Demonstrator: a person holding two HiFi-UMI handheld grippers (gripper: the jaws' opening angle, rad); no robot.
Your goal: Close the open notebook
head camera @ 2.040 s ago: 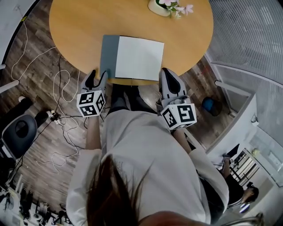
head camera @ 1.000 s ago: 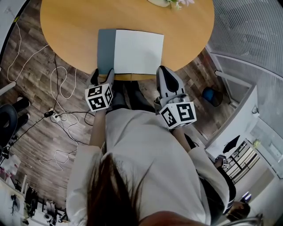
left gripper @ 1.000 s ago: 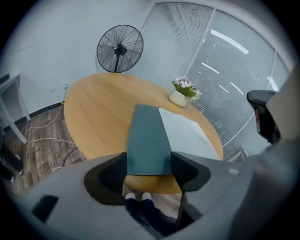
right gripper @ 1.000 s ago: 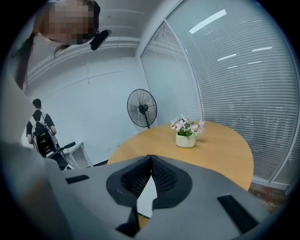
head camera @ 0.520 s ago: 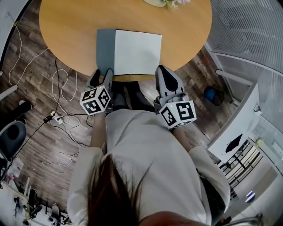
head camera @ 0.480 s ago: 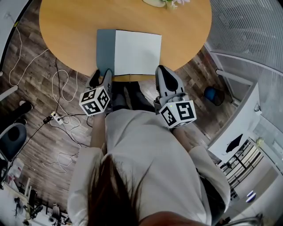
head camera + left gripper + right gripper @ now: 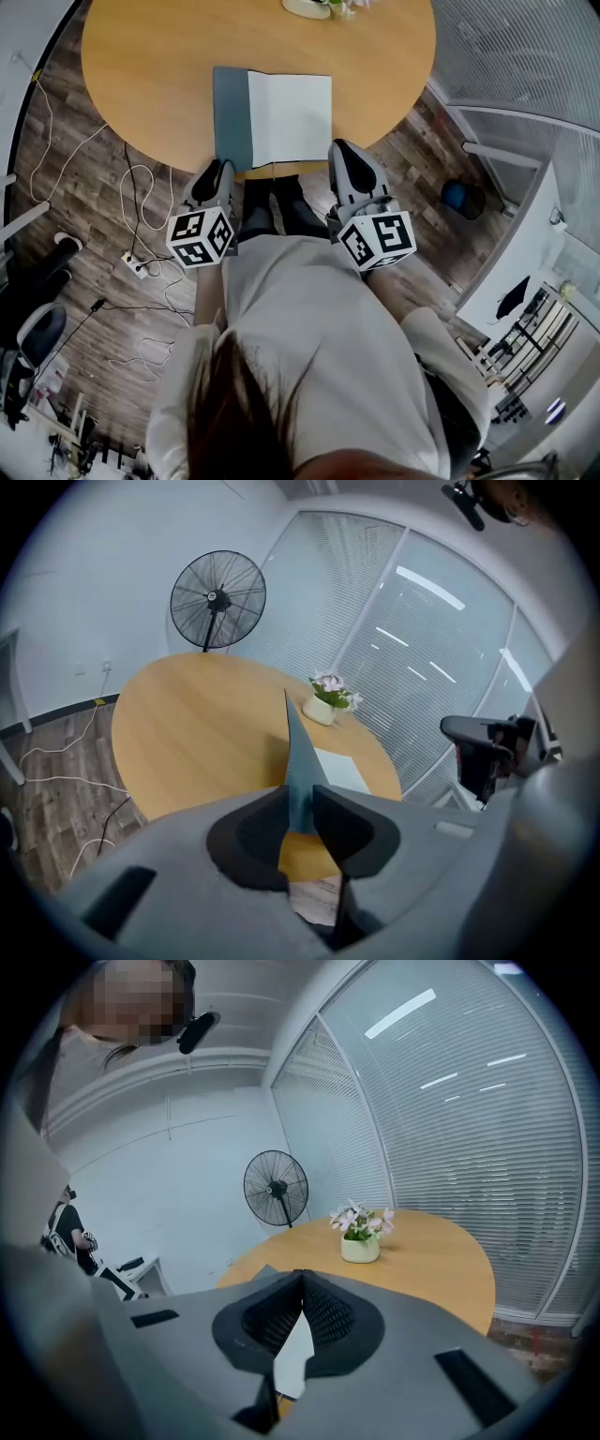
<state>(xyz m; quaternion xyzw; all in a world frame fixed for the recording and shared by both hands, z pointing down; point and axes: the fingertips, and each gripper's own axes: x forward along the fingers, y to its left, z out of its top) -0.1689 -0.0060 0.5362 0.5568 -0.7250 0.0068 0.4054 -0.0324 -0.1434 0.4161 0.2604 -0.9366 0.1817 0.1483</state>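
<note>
Notebook (image 7: 291, 117) cover edge pinched by left claw (image 7: 299, 810), jaws just closing; right claw (image 7: 302, 1281) clenched.

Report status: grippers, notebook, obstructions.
Left gripper: jaws just closed on grey cover, cover raised. Right gripper: jaws shut. Notebook not yet closed. Nothing on it.

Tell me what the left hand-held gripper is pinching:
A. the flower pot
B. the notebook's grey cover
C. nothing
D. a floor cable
B: the left hand-held gripper, whose jaws have just been closing, pinches the cover, which stands raised on edge off the table.
</note>
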